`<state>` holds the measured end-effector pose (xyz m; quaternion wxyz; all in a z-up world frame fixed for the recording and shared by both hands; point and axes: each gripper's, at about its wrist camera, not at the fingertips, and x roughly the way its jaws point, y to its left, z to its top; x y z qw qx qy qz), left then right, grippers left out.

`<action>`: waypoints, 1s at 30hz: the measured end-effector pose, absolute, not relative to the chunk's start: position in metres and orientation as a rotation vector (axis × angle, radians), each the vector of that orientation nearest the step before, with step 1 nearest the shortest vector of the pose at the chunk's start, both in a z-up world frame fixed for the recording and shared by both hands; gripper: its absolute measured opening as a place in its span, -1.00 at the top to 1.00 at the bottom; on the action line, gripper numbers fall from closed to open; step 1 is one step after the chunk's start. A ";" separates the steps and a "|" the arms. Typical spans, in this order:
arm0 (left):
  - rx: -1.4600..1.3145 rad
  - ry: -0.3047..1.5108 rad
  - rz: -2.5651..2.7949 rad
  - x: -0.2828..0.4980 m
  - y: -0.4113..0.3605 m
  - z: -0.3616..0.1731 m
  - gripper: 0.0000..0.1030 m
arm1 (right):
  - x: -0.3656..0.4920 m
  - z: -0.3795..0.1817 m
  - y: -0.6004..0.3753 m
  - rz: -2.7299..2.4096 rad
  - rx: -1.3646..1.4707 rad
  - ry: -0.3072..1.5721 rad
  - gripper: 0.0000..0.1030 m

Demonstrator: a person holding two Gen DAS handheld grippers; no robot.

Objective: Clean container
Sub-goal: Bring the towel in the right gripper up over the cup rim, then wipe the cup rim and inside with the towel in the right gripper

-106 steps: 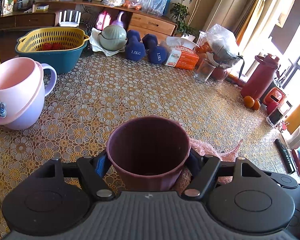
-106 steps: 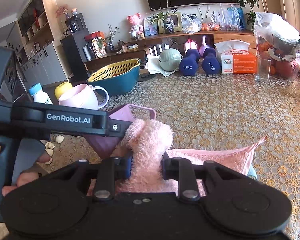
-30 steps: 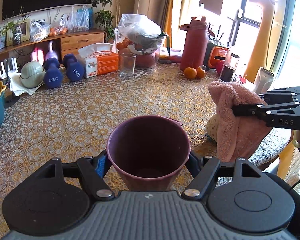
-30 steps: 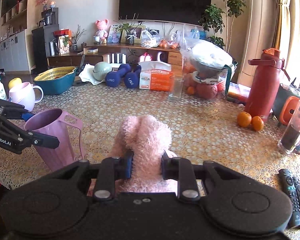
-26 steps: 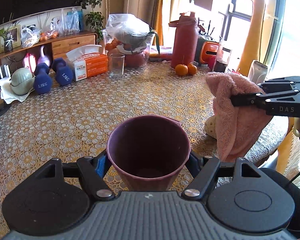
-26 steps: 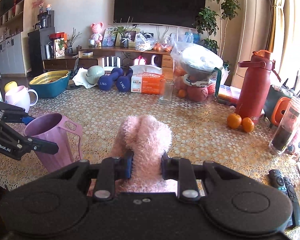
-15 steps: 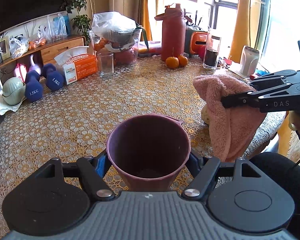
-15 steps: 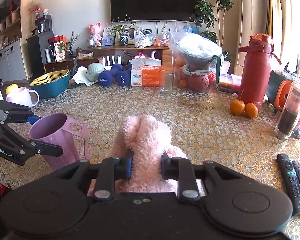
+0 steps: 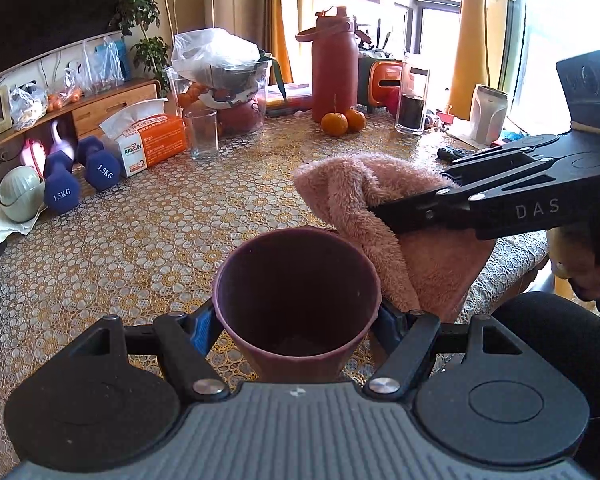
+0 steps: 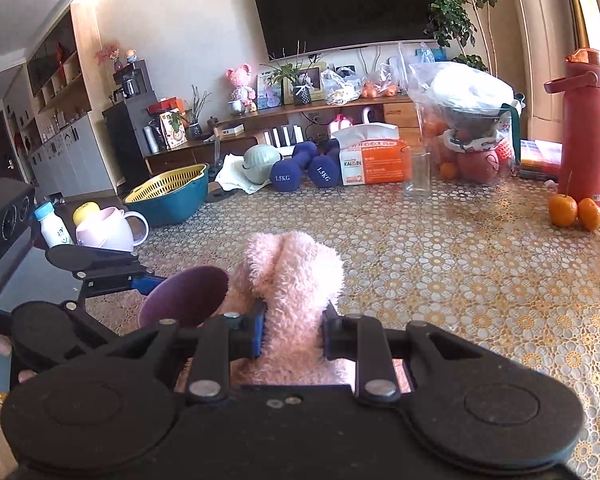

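Purple cup (image 9: pixel 296 300) sits clamped in the left tongs (image 9: pixel 296 326), mouth open toward the camera, held above the bench (image 9: pixel 140 248) near its front edge. Right tongs (image 10: pixel 294 330) pinch a fluffy pink cloth (image 10: pixel 296 280), reaching in level from the right. Half a second ago the cloth hung apart; now it touches the cup's rim.

So the right hand-held gripper (image 10: pixel 293 334) has its jaws clamped on a fluffy pink cloth (image 10: pixel 294 280) that sticks up between them. Just left of it, touching the cloth, is the purple cup (image 10: pixel 184 294), pinched by the left hand-held gripper (image 10: pixel 140 280). All above the patterned worktop (image 10: pixel 460 280).
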<state>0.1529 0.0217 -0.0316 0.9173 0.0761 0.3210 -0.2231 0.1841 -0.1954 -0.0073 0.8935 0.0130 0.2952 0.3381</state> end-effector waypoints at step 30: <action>0.129 0.739 -0.356 0.147 0.023 -0.025 -0.62 | 0.181 -0.066 -0.208 0.666 0.131 0.768 0.52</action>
